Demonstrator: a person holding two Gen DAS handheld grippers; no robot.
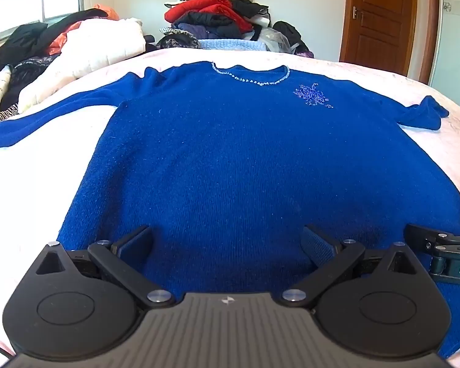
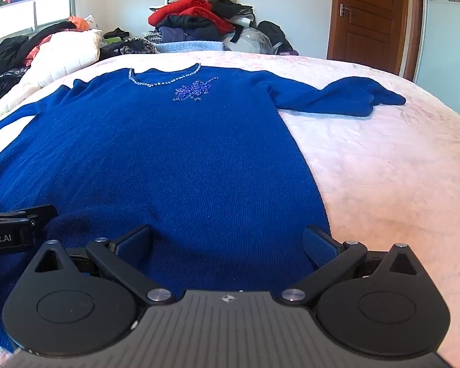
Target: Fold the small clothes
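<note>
A royal blue knit sweater (image 1: 230,153) lies flat, front up, on a pale pink bed; it also shows in the right wrist view (image 2: 168,153). It has a beaded neckline (image 1: 251,76) and a beaded motif (image 1: 314,96) on the chest. Its left sleeve (image 1: 46,119) stretches out; its right sleeve (image 2: 337,98) lies bunched. My left gripper (image 1: 227,242) is open over the hem, empty. My right gripper (image 2: 227,242) is open over the hem's right part, empty. Each gripper shows at the edge of the other's view.
The pink bedspread (image 2: 383,168) extends to the right of the sweater. A tall pile of clothes (image 1: 217,15) stands behind the bed. A cream quilt and dark garments (image 1: 76,46) lie at the back left. A wooden door (image 1: 380,18) is at the back right.
</note>
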